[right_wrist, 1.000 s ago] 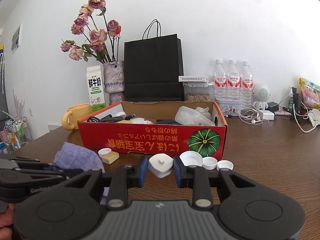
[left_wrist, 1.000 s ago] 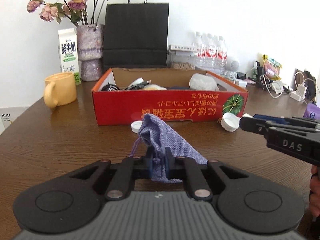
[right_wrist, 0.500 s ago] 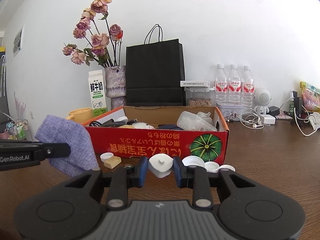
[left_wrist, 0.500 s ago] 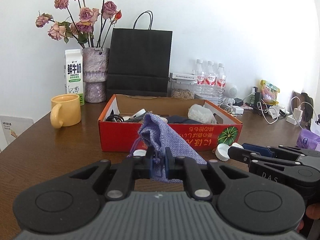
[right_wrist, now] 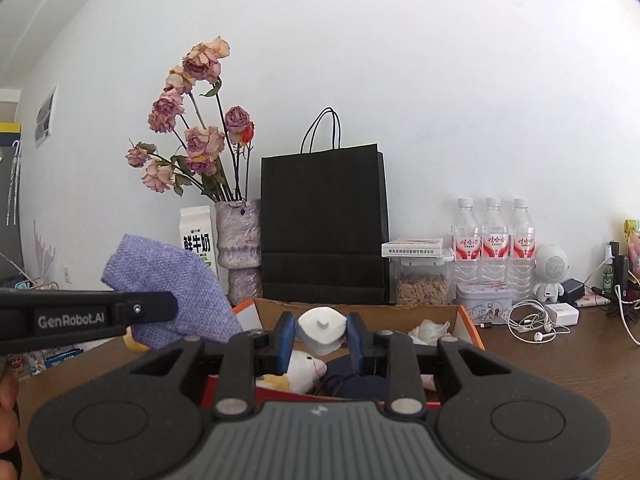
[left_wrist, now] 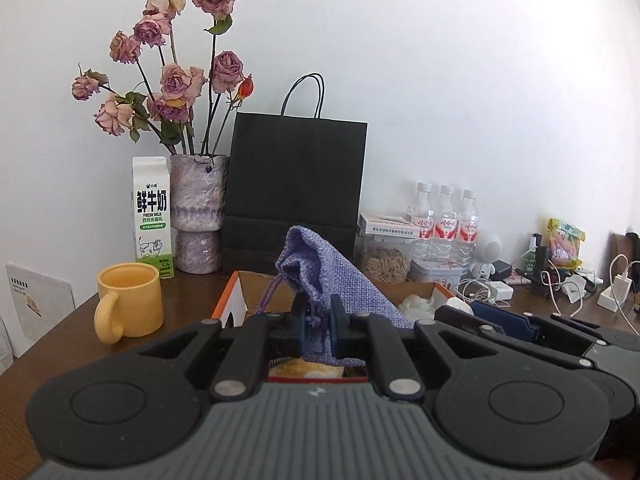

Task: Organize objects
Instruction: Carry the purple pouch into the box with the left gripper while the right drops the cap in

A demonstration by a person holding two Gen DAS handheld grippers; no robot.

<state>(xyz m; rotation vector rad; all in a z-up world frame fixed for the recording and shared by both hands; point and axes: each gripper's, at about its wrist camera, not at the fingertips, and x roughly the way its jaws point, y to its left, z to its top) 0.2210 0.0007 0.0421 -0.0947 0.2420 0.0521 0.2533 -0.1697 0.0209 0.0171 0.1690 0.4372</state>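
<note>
My left claw [left_wrist: 319,322] is clamped tight on a purple woven drawstring pouch [left_wrist: 320,276], held in the air above the near edge of the red cardboard box [left_wrist: 230,300]; only this view shows the yellow mug [left_wrist: 130,300] left of the box. My right claw [right_wrist: 321,338] grips a small white cap [right_wrist: 321,326] over the open box, and only its view shows the soft toy [right_wrist: 306,364] and dark items inside, with the pouch hanging at left.
</note>
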